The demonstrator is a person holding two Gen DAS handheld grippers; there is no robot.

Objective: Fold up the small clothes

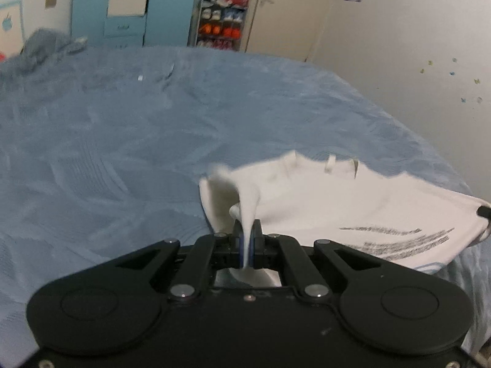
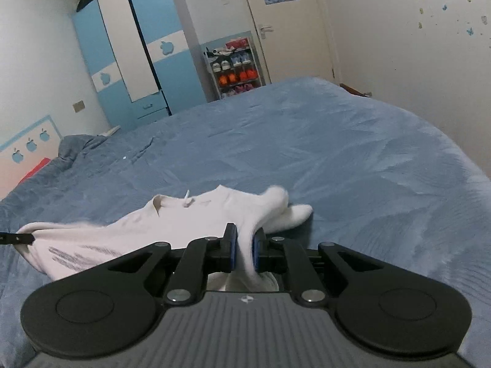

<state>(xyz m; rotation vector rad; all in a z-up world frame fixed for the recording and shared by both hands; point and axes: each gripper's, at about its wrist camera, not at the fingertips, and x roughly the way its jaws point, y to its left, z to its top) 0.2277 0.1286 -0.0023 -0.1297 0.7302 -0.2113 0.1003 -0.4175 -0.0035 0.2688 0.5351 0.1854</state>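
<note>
A small white shirt [image 1: 331, 202] with grey streaks printed on it is stretched out over the blue bedspread [image 1: 122, 141]. My left gripper [image 1: 247, 230] is shut on a bunched edge of it, and the cloth rises between the fingers. In the right wrist view the same white shirt [image 2: 172, 214] spreads to the left, with its neckline and a tag up. My right gripper [image 2: 244, 239] is shut on another bunch of the cloth, near a sleeve that trails to the right. The tip of the other gripper shows at the shirt's far corner in each view.
The blue bedspread [image 2: 337, 153] covers a wide bed with room all round the shirt. A crumpled blue blanket [image 2: 79, 144] lies at the far left. Beyond the bed stand a blue and white wardrobe [image 2: 138, 49], a shoe rack [image 2: 234, 64] and a door [image 2: 285, 24].
</note>
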